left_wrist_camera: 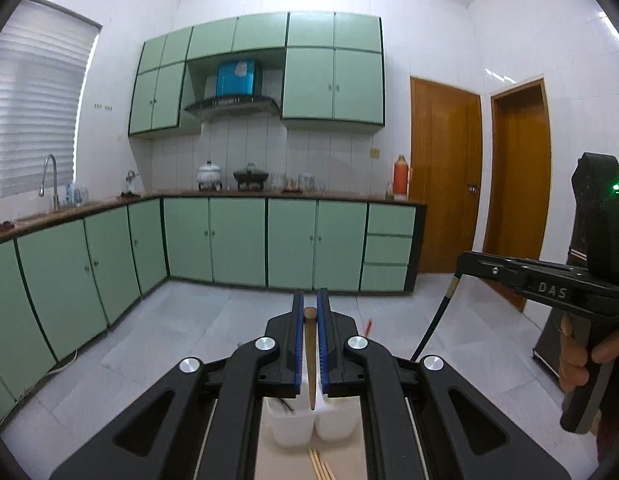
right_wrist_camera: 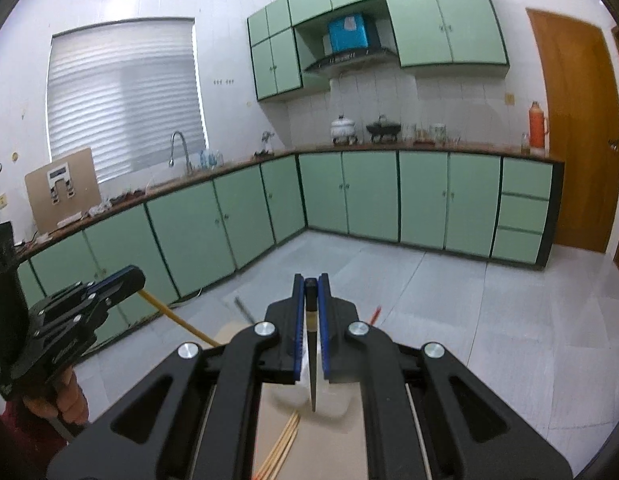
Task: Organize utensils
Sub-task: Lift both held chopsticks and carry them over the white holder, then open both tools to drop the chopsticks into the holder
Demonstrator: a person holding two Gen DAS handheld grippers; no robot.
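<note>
Left gripper [left_wrist_camera: 309, 312] clamps brown chopstick [left_wrist_camera: 310, 360], right gripper [right_wrist_camera: 311, 292] black chopstick [right_wrist_camera: 312, 368] — tips hang down over white cups [left_wrist_camera: 293, 420].

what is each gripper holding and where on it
Left gripper: a brown chopstick, pinched near its thick top end. Right gripper: a black chopstick, also near its top.

pale chopsticks [left_wrist_camera: 319, 465] cut off below, white holder [left_wrist_camera: 309, 420] half hidden
</note>
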